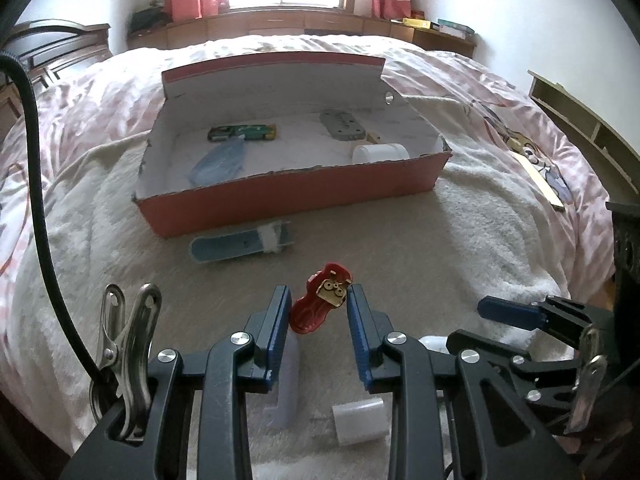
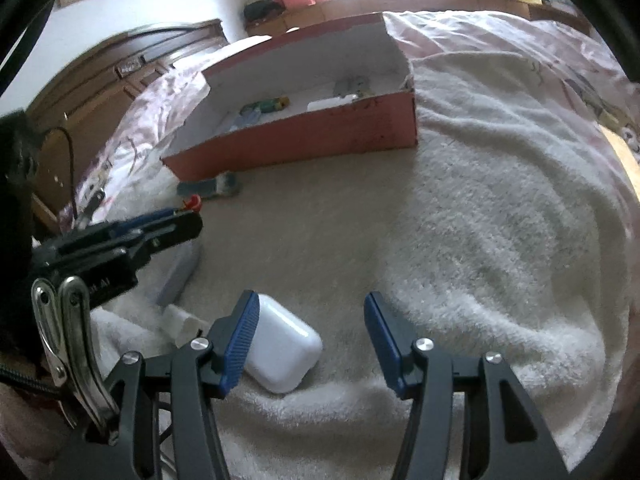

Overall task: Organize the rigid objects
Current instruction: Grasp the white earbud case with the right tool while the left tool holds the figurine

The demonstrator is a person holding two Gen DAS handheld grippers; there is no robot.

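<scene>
Red plastic shows between the blue pads of the left hand-held gripper (image 1: pixel 319 307): a small toy car (image 1: pixel 320 301), tilted, held at both sides above the white blanket (image 1: pixel 440 248) on the bed. Beyond it a blue skateboard toy (image 1: pixel 240 245) lies just beside the open red cardboard box (image 1: pixel 296 196).

From the right wrist, the right hand-held gripper (image 2: pixel 310 336) stands spread, a white earbud case (image 2: pixel 284 354) touching its left finger near the blanket's near edge.

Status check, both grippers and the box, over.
Left gripper shut on red toy car, lifted off the blanket. Right gripper open beside white case. Red box ahead, open; blue item before it.
</scene>
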